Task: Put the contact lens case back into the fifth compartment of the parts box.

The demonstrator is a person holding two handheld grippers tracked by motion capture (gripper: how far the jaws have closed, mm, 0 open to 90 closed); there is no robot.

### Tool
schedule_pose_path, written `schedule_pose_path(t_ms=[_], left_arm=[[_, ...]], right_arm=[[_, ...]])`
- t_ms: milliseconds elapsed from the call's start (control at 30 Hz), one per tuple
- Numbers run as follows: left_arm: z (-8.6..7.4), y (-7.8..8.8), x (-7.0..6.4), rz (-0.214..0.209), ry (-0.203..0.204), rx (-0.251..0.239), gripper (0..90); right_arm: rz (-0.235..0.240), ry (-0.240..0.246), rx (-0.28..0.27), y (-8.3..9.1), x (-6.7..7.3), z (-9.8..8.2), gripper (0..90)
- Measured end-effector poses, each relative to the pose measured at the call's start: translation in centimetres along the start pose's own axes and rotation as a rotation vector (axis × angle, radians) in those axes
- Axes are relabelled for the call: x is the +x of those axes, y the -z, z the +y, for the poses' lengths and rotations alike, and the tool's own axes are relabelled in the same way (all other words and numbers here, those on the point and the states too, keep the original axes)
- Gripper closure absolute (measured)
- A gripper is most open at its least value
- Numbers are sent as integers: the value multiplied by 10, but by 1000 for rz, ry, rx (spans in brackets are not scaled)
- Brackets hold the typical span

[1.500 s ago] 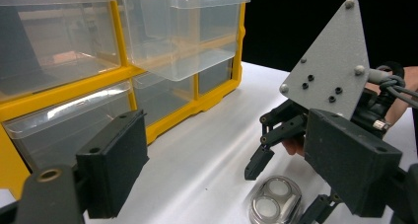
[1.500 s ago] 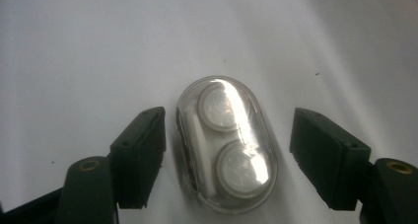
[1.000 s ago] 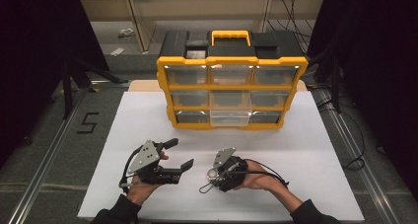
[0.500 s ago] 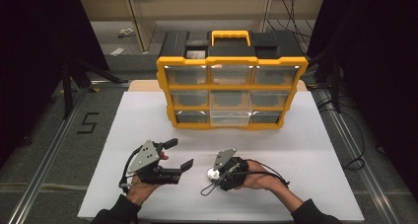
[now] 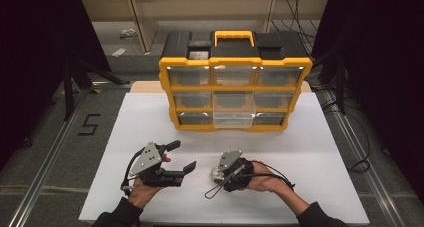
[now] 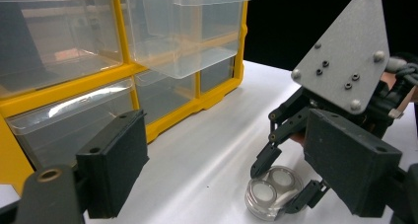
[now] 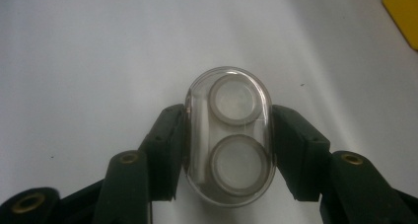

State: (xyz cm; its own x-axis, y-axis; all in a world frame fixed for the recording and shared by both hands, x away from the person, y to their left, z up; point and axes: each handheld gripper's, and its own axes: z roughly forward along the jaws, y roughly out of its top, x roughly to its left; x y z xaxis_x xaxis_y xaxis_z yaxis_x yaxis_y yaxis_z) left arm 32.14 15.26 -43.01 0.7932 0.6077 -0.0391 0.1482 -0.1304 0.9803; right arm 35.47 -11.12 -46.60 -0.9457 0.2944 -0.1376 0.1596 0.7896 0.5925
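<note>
A small clear oval case (image 7: 229, 135) with two round discs inside lies on the white table top (image 5: 310, 152). My right gripper (image 7: 229, 152) has just closed its jaws on the case, and both pads press its sides. In the high view the right gripper (image 5: 216, 173) sits at the front middle, holding the case (image 5: 215, 170). My left gripper (image 5: 185, 155) rests to its left, open with nothing between its jaws. The left gripper view looks past its own wide jaws (image 6: 231, 169) to the right gripper (image 6: 284, 182) and the case (image 6: 272, 192).
A yellow and black drawer organizer (image 5: 235, 94) with clear drawers stands at the back of the white surface. Its lower middle drawer (image 5: 234, 118) is pulled out a little. Bare white surface lies between it and the grippers. Dark floor and cables surround the table.
The right gripper's jaws have narrowed onto the clear case. Both hands have stayed where they were.
</note>
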Motion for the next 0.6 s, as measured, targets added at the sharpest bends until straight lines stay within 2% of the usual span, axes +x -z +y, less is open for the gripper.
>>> schedule_pose_path(t_ms=[233, 600], left_arm=[[0, 0, 0, 1, -1, 0, 166], [0, 1, 1, 6, 1, -4, 166]], right_arm=[[-21, -1, -24, 6, -3, 0, 495], [-28, -7, -53, 14, -4, 3, 495]])
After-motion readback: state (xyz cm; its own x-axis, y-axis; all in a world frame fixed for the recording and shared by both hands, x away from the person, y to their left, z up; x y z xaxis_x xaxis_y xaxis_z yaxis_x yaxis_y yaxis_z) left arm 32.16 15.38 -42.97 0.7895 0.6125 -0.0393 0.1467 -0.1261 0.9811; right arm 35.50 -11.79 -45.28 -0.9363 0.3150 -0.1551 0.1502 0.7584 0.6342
